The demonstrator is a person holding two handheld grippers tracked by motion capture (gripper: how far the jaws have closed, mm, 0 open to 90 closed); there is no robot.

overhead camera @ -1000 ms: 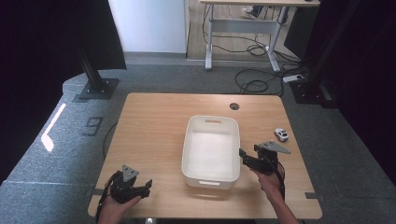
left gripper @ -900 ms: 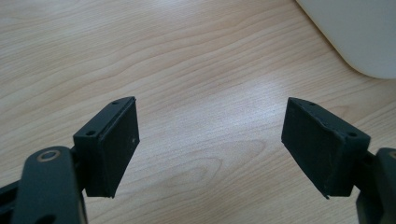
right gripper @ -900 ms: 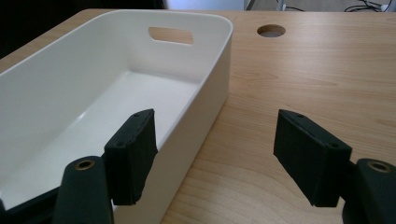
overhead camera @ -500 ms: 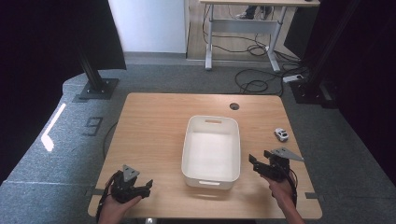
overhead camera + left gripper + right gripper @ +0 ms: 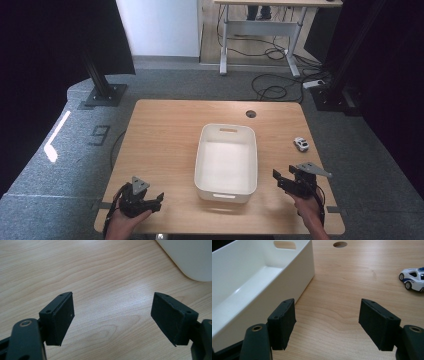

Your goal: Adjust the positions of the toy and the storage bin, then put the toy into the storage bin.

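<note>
An empty white bin point(image 5: 226, 165) stands in the middle of the wooden table point(image 5: 160, 140). A small white and blue toy car point(image 5: 300, 144) sits near the table's right edge. My left gripper point(image 5: 157, 201) rests at the near left corner, open, nothing between its jaws; in the left gripper view point(image 5: 112, 320) only bare wood lies between them, with the bin's corner point(image 5: 190, 257) at the upper right. My right gripper point(image 5: 284, 178) hovers right of the bin, open and empty. In the right gripper view point(image 5: 327, 322) the bin's wall point(image 5: 297, 272) is to the left and the car point(image 5: 413, 278) far right.
A round cable hole point(image 5: 251, 114) sits in the table behind the bin, and the same hole point(image 5: 340, 244) appears at the top of the right gripper view. Dark stands and loose cables lie on the floor beyond the table.
My right gripper has drawn away from the bin's right wall, moving right and toward the near edge. The left gripper, bin and car have stayed put.
</note>
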